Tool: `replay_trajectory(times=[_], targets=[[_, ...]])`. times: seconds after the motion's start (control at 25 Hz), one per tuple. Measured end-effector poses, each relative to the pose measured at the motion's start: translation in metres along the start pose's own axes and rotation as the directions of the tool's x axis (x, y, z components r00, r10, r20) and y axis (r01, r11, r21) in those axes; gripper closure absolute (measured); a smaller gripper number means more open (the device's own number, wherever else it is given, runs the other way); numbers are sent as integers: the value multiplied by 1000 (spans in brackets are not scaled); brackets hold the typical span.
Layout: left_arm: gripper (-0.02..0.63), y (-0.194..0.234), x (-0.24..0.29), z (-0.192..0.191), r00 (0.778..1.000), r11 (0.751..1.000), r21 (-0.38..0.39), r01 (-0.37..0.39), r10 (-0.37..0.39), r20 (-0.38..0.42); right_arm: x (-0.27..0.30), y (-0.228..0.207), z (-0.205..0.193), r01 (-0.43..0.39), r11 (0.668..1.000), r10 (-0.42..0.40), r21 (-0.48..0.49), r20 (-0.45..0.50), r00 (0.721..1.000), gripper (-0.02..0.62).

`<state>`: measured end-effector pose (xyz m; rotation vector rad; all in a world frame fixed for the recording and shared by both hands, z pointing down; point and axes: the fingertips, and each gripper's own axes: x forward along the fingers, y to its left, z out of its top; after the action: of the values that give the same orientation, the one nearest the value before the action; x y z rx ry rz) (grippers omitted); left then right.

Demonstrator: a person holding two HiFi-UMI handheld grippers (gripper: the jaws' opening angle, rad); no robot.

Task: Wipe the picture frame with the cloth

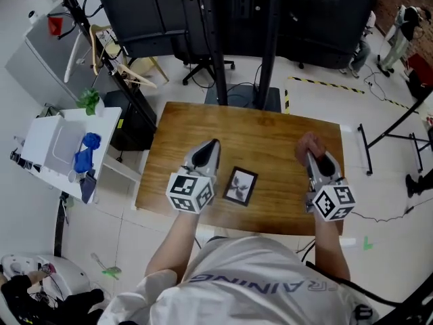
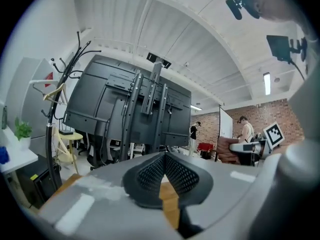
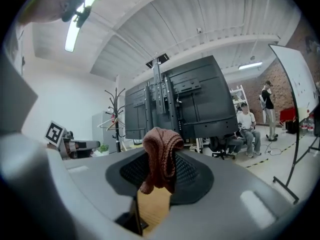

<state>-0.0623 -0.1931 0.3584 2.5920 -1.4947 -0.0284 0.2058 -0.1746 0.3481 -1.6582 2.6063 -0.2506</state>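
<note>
A small black picture frame point(image 1: 240, 185) lies flat on the wooden table point(image 1: 264, 131), between my two grippers. My left gripper point(image 1: 206, 154) sits just left of the frame with its jaws closed together and nothing between them point(image 2: 164, 166). My right gripper point(image 1: 318, 161) is at the table's right side, shut on a reddish-brown knitted cloth point(image 1: 309, 143). In the right gripper view the cloth point(image 3: 161, 156) bunches up out of the closed jaws and droops over them.
A dark TV stand on a pole point(image 1: 223, 39) rises behind the table. A white side table point(image 1: 57, 147) with a blue object point(image 1: 86, 153) stands to the left. A coat rack point(image 1: 101, 39) is at the back left. People stand and sit far off.
</note>
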Motion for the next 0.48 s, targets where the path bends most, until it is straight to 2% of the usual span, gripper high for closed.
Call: replay_trajectory(times=[0.48], targets=[[601, -14, 2, 3, 1000, 999, 28, 30, -30, -6, -4, 5, 8, -13, 999, 13, -48, -9, 1000, 485]])
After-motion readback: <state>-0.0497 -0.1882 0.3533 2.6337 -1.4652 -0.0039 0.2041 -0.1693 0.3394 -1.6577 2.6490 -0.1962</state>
